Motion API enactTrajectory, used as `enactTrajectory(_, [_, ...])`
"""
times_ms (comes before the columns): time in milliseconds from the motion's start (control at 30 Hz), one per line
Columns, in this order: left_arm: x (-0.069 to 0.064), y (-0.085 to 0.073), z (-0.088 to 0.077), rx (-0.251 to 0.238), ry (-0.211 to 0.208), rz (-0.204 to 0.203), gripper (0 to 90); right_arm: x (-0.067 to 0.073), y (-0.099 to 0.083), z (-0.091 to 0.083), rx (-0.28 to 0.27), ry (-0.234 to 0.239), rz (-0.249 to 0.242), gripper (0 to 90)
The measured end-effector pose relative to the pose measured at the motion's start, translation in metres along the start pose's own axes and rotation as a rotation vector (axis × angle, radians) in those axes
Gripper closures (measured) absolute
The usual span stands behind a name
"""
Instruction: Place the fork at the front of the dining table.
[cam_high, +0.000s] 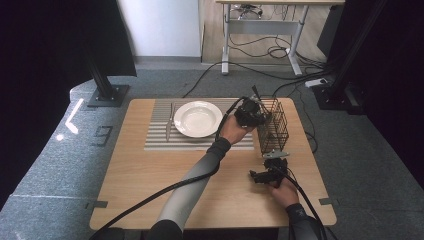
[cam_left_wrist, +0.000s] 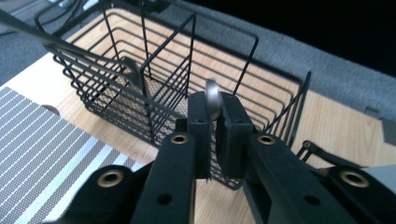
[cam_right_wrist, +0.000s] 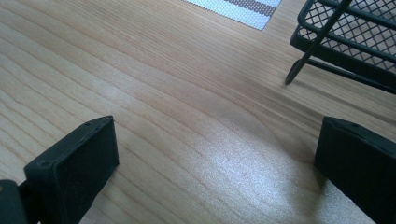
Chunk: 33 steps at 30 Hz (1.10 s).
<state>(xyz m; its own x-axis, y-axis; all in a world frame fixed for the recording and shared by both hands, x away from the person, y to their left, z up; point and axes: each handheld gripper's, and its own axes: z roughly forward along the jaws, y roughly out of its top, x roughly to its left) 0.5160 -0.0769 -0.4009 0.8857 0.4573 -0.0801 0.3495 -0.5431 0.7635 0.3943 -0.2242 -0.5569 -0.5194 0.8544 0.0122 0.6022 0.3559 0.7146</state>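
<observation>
My left gripper (cam_left_wrist: 213, 112) is shut on the rounded end of a thin silver utensil (cam_left_wrist: 213, 94); the rest of the utensil is hidden behind the pads. In the high view this gripper (cam_high: 256, 113) is at the near left rim of a black wire basket (cam_high: 275, 129). The basket (cam_left_wrist: 116, 88) has divided compartments. My right gripper (cam_high: 261, 176) rests low on the wooden table in front of the basket. Its jaws (cam_right_wrist: 219, 163) stand wide open with bare wood between them.
A white plate (cam_high: 198, 118) sits on a striped placemat (cam_high: 160, 136), with a knife (cam_high: 170, 122) to its left. A corner of the basket (cam_right_wrist: 355, 32) and the placemat's edge (cam_right_wrist: 238, 7) lie beyond the right gripper. Cables trail from both grippers.
</observation>
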Motion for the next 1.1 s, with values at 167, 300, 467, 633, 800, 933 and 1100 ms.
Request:
enactTrajectory(167, [-0.005, 0.006, -0.011, -0.015, 0.015, 0.033, 86.7, 0.0, 0.0, 0.0, -0.001, -0.001, -0.003, 0.0])
enactTrajectory(300, [-0.009, 0.012, -0.022, -0.041, 0.012, 0.05, 86.8, 0.0, 0.0, 0.0, -0.002, -0.001, -0.002, 0.0])
enactTrajectory(467, [-0.015, 0.02, -0.04, -0.076, 0.004, 0.063, 86.8, 0.0, 0.0, 0.0, 0.002, 0.002, -0.005, 0.0])
enactTrajectory(633, [-0.021, 0.028, -0.061, -0.098, 0.003, 0.086, 86.8, 0.0, 0.0, 0.0, 0.003, 0.004, -0.005, 0.0])
enactTrajectory(800, [-0.026, 0.037, -0.085, -0.114, 0.012, 0.108, 86.8, 0.001, 0.0, 0.0, 0.004, 0.01, -0.011, 0.0])
enactTrajectory(933, [-0.029, 0.04, -0.105, -0.131, 0.008, 0.117, 86.8, 0.001, 0.0, 0.0, 0.004, 0.013, -0.014, 0.0])
enactTrajectory(1100, [-0.03, 0.038, -0.125, -0.128, 0.021, 0.126, 86.8, 0.001, 0.0, 0.0, 0.004, 0.012, -0.016, 0.0])
